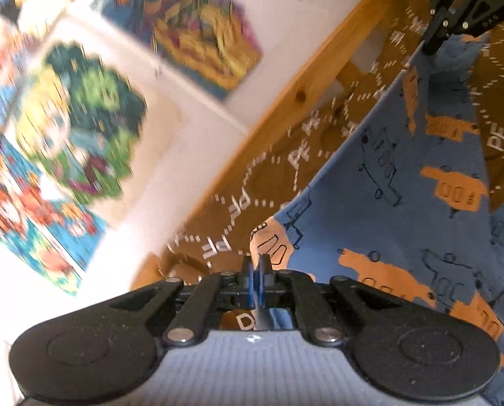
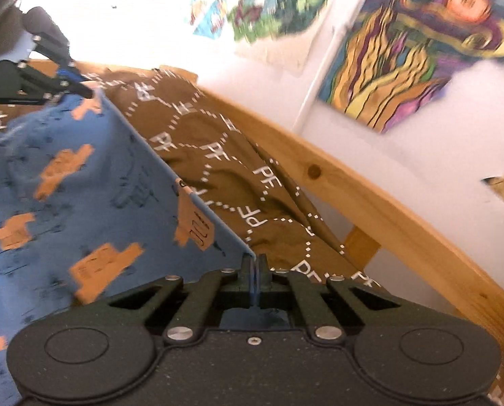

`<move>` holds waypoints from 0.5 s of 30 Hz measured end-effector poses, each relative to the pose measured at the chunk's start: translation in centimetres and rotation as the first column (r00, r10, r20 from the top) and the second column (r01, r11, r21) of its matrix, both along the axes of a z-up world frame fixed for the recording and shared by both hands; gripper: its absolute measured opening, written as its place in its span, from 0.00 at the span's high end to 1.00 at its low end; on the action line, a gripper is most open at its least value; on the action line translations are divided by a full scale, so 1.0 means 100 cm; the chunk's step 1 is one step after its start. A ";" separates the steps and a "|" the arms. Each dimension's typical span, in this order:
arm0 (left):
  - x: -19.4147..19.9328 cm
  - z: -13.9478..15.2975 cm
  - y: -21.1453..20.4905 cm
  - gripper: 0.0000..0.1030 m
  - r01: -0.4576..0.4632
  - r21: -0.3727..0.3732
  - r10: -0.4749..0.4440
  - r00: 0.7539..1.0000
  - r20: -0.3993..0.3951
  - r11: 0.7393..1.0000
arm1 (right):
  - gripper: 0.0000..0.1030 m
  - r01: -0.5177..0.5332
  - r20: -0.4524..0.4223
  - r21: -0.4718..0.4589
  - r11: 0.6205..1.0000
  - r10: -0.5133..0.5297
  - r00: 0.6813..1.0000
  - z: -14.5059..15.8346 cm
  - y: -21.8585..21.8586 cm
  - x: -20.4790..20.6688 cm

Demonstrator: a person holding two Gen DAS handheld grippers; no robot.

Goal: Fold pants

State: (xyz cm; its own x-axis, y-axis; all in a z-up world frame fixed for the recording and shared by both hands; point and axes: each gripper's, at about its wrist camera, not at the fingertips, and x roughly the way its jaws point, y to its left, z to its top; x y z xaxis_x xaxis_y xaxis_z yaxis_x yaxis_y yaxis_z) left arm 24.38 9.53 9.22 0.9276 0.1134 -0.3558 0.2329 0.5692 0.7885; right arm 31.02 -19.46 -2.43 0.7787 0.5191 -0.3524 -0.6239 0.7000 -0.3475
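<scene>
Your left gripper (image 1: 257, 264) is pinched tight on one corner of the blue pants (image 1: 404, 203), and your right gripper (image 2: 255, 265) pinches the other. The edge stretches straight between them (both equally near). Below lies the brown blanket (image 2: 218, 155), then the wooden bed rail (image 2: 370, 182) and posters (image 2: 421, 50).

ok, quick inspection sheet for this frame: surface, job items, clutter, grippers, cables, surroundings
surface: brown bedcover printed with white PF hexagons, on a wooden bed frame.
job's things: blue pants with orange prints, held taut along one edge between both grippers.
clutter: nothing seen.
grippers: left gripper shut on the pants' edge; right gripper shut on the same edge, other end.
cables: nothing seen.
surroundings: white wall with colourful posters, blurred.
</scene>
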 end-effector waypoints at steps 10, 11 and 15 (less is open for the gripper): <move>-0.110 -0.051 -0.017 0.97 0.123 0.127 -0.131 0.990 0.053 0.984 | 1.00 0.006 0.028 -0.011 1.000 -0.006 1.000 -0.033 -0.025 -0.133; -0.119 -0.059 -0.018 0.97 0.133 0.140 -0.140 0.989 0.039 0.981 | 1.00 0.011 0.026 -0.024 1.000 -0.010 1.000 -0.042 -0.025 -0.144; -0.144 -0.088 -0.020 0.97 0.152 0.193 -0.152 0.988 -0.016 0.969 | 1.00 0.025 -0.012 -0.055 0.998 -0.025 1.000 -0.068 -0.021 -0.175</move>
